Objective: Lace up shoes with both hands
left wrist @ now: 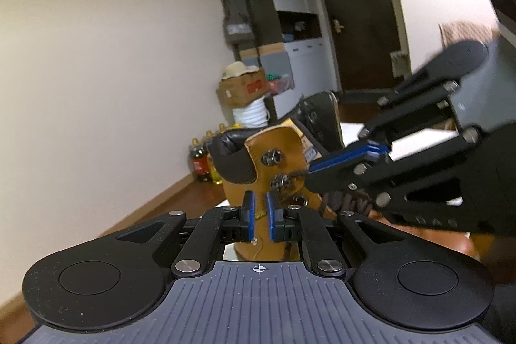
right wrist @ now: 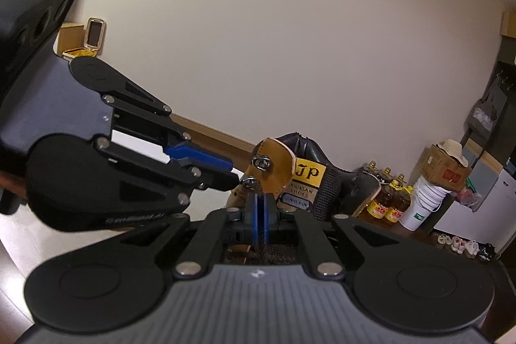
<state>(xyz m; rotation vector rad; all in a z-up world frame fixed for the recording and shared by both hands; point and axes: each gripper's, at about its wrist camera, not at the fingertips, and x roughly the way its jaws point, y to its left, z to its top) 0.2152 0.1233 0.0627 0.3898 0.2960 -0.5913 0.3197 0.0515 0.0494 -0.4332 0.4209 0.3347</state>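
1. Warm, even indoor light; wall [right wrist: 290, 37] evenly lit.
2. Strong fisheye bending; corners vignette dark.
3. Right gripper [left wrist: 309, 173] body motion-blurred at the frame edge in the left wrist view.
4. Background boxes [left wrist: 245, 89] soft.

The boot [left wrist: 277, 170] is showing only its ankle flap; the sole is lying hidden behind the left gripper [left wrist: 260, 215]. At five o'clock the dark lace [left wrist: 351, 202] is blurring out under the right gripper [left wrist: 309, 173], its end untraceable.

Upright tan boot [left wrist: 277, 170], dark lace [left wrist: 292, 174] at hook.
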